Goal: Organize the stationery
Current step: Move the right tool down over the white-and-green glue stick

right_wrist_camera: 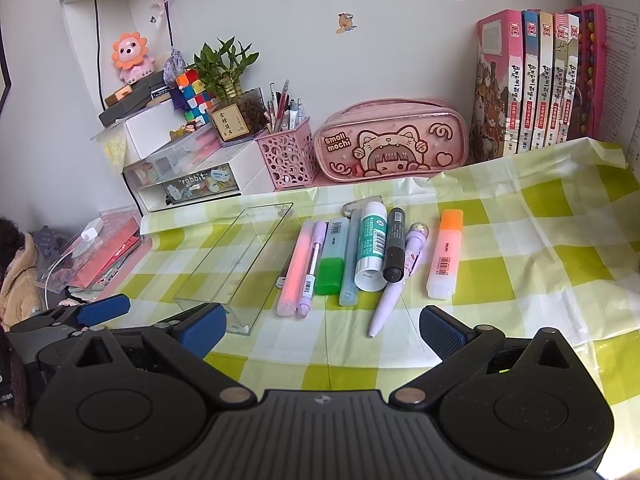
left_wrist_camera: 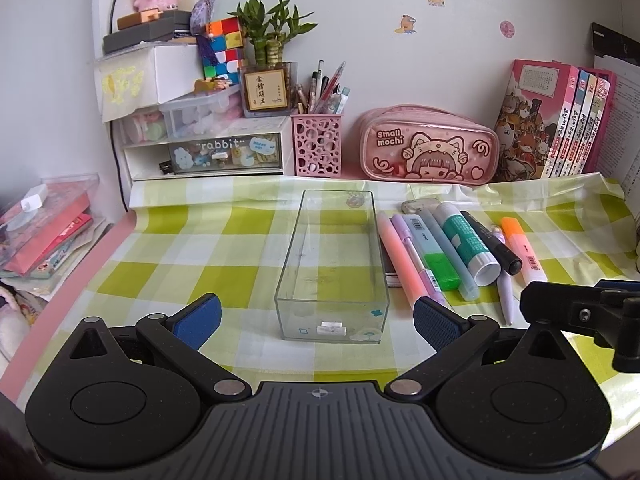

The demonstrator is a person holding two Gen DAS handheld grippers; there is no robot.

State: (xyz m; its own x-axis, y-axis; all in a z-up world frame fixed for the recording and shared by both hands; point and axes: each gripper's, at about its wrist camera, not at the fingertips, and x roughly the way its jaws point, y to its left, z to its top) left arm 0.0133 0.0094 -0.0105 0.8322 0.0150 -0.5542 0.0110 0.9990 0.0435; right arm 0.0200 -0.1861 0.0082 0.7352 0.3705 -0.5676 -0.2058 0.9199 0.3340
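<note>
- while both grippers hang over the near edge, the green-and-white checked plastic tablecloth [left_wrist_camera: 224, 240] covers the desk, wrinkled at the far right.
- row of pink-spined upright books [right_wrist_camera: 532, 80] stands at the back right against the wall.
- white drawer unit with a clear "rabbit" front [left_wrist_camera: 208, 152] sits back left, small boxes and a potted bamboo plant [left_wrist_camera: 272, 36] stacked on it.
- pink zip pencil case printed "small mochi" [left_wrist_camera: 428, 148] lies at the back, between the books and a pink perforated pen cup [left_wrist_camera: 318, 146] full of pens.
- clear rectangular acrylic tray [left_wrist_camera: 332, 264] sits mid-cloth, long axis running away from the camera, nothing in it.
- left gripper [left_wrist_camera: 316, 316]: jaws spread wide, nothing between the pads, tray's near end just ahead of them.
- right gripper [right_wrist_camera: 320, 326]: jaws released wide, holding nothing, stationery ahead of them.
- stationery lies in a row just right of the tray: pink highlighter [right_wrist_camera: 294, 268], lilac pen [right_wrist_camera: 310, 268], green-capped highlighter [right_wrist_camera: 332, 256], pale blue marker [right_wrist_camera: 350, 264], white-and-green glue stick [right_wrist_camera: 372, 248], black marker [right_wrist_camera: 394, 248], lilac ballpoint pen [right_wrist_camera: 394, 284].
- orange-capped highlighter [right_wrist_camera: 444, 256] lies apart to the right of the row.
</note>
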